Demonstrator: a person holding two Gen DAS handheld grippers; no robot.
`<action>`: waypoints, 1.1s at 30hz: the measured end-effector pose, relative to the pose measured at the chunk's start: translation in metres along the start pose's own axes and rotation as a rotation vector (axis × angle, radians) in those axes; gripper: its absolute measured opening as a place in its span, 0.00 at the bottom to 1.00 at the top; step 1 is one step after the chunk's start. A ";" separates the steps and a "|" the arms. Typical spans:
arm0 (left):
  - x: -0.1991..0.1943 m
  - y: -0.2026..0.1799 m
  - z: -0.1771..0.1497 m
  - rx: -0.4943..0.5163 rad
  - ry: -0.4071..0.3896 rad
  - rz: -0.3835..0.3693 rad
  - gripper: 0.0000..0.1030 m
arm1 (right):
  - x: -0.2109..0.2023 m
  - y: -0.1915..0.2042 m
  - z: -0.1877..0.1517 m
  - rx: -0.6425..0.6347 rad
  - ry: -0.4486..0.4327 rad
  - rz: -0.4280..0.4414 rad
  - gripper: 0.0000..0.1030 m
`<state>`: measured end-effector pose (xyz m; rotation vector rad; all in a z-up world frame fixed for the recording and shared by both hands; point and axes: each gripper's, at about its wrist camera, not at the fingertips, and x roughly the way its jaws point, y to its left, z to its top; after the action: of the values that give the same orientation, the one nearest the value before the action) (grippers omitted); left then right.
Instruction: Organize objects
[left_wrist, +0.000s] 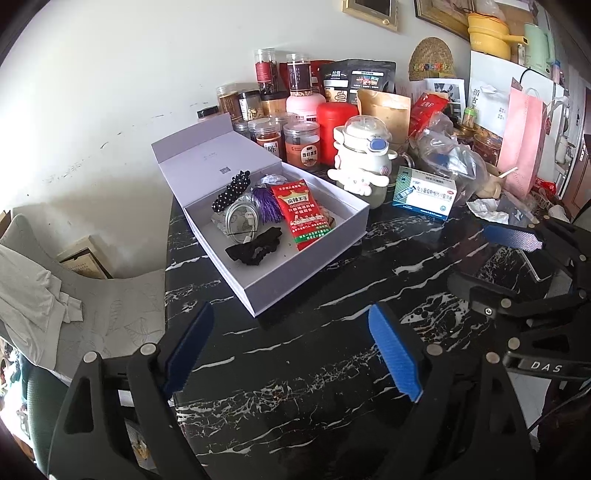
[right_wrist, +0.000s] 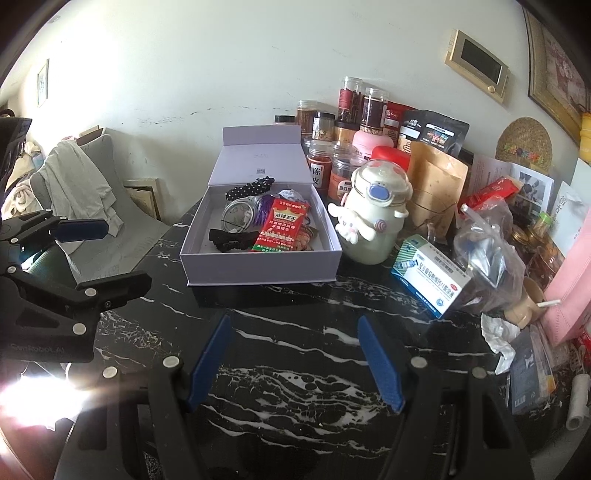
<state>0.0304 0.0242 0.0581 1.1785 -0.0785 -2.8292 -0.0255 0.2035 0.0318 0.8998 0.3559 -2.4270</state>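
An open lilac box lies on the black marble table, its lid standing up behind it. Inside lie a red snack packet, a black scrunchie, a polka-dot hair clip, a purple tassel and a round clear case. My left gripper is open and empty, short of the box's near corner. My right gripper is open and empty over bare table in front of the box.
Right of the box stand a white cartoon-dog cup and a blue-white medicine box. Several jars, pouches and bags crowd the back and right. A grey chair with cloth stands left of the table.
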 end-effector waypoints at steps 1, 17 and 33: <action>0.000 -0.001 -0.003 0.000 0.004 -0.004 0.82 | 0.000 0.000 -0.004 0.004 0.003 -0.004 0.70; 0.021 -0.019 -0.042 0.019 0.084 -0.030 0.82 | 0.013 0.002 -0.039 0.013 0.065 -0.006 0.70; 0.021 -0.008 -0.039 -0.018 0.069 -0.038 0.82 | 0.014 0.007 -0.032 -0.021 0.053 -0.008 0.70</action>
<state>0.0431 0.0296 0.0148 1.2855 -0.0261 -2.8122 -0.0133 0.2053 -0.0019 0.9572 0.4046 -2.4057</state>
